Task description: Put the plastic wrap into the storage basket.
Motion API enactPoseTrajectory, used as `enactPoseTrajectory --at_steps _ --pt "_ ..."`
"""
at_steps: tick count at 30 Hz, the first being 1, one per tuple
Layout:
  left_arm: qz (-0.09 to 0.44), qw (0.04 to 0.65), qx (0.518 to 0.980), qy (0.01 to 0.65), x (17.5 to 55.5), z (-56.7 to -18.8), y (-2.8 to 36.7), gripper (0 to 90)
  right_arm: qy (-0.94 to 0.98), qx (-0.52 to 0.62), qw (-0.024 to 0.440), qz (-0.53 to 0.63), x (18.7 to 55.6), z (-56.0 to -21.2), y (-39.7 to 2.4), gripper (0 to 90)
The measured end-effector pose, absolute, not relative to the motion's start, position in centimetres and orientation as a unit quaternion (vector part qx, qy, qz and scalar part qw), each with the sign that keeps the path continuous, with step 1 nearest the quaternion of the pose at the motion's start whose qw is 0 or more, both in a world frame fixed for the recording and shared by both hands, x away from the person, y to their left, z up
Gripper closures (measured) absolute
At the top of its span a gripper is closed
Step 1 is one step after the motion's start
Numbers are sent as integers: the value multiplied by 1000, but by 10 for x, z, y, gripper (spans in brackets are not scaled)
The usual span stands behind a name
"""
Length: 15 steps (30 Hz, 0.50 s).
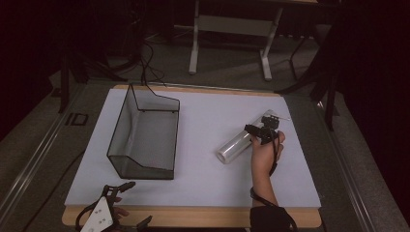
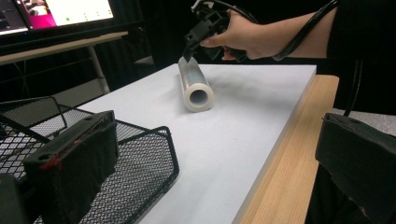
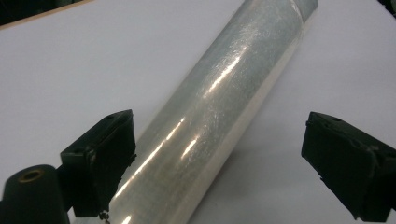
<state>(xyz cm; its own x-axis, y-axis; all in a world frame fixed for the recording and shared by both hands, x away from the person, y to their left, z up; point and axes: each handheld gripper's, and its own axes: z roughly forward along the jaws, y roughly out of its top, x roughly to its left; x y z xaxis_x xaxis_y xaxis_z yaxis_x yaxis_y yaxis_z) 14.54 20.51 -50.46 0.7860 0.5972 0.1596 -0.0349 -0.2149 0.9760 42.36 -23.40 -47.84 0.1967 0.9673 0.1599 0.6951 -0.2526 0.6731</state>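
From the high view, we've got the right gripper (image 1: 257,133) sitting right at the far end of the roll of clear plastic wrap on a pale tube (image 1: 236,147), which lies flat on the white table top (image 1: 203,140), slanted, its open end pointing back toward our edge of the table. The left gripper (image 1: 129,203) hangs over the near wooden edge, jaws spread wide with nothing between them. Just beyond its fingertips stands the black wire mesh basket (image 1: 145,137), well apart from the roll.

Switching to the left gripper view, our own two black fingers (image 2: 74,158) rise far apart from each other. The mesh basket (image 2: 140,158) sits right behind the left finger, so close we can't tell if they touch. The roll (image 2: 195,86) lies farther off in the gap between the fingers, hollow core facing us. At its far end the right gripper (image 2: 194,42) comes down in the person's hand (image 2: 247,37), tips at the top of the roll.

In the right gripper view, the jaws are clearly apart, straddling the roll (image 3: 219,107). The left finger (image 3: 100,158) looks just beside or touching the glossy film, hard to say which. The right finger (image 3: 348,163) stands clear of it, with bare white table (image 3: 70,60) in between.
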Motion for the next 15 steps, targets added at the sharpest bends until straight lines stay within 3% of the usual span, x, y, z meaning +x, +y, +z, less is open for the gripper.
enactPoseTrajectory --at_steps 15 --pt "266 596 735 184 143 -504 206 0 508 784 215 285 448 -493 -230 96"
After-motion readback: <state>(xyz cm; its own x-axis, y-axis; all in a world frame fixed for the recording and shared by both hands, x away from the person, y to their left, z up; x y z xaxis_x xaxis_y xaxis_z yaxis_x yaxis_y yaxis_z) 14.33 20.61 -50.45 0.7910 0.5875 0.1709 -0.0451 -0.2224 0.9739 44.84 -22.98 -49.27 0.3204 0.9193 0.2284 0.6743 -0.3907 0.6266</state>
